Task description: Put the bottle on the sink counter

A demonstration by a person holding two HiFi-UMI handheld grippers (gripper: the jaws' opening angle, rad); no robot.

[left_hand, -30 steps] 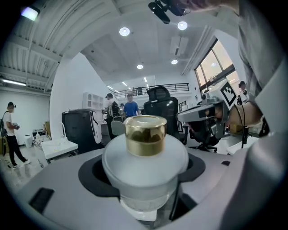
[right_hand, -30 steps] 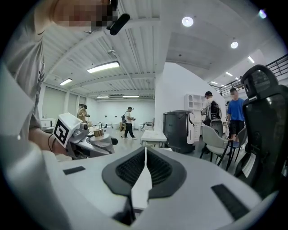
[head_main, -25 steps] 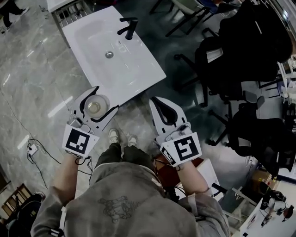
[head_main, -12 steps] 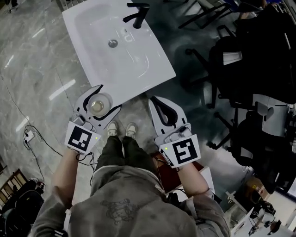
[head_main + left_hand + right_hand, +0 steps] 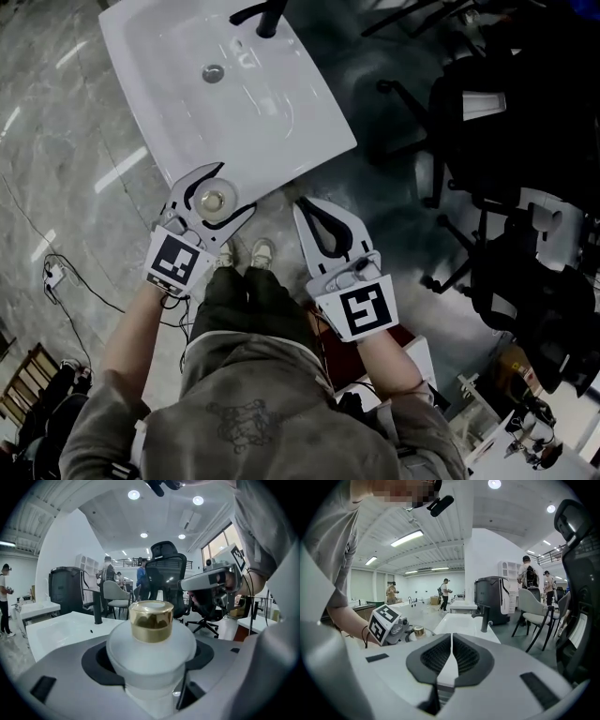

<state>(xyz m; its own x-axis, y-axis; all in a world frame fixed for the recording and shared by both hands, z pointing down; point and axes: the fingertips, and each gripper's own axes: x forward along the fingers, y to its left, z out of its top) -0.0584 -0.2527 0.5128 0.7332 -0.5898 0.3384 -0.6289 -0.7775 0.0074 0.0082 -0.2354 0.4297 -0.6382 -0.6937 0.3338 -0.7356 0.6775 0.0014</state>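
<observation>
A frosted white bottle [image 5: 151,653] with a gold cap [image 5: 151,620] stands upright between the jaws of my left gripper [image 5: 217,199], which is shut on it. In the head view the bottle [image 5: 214,200] hangs over the near left corner of the white sink counter [image 5: 281,141]. The bottle [image 5: 418,631] also shows small in the right gripper view, beside the marker cube. My right gripper [image 5: 325,225] is shut with nothing in it, held to the right of the counter's near edge, above the floor.
The sink has a basin with a drain [image 5: 213,72] and a black faucet [image 5: 264,13] at its far side. Black office chairs [image 5: 506,141] crowd the right. Grey marble floor [image 5: 56,150] lies left, with cables [image 5: 66,272]. People stand in the background.
Both grippers have moved forward toward the sink. The left one with the bottle now overlaps the counter's near corner; before it was just short of the edge.
</observation>
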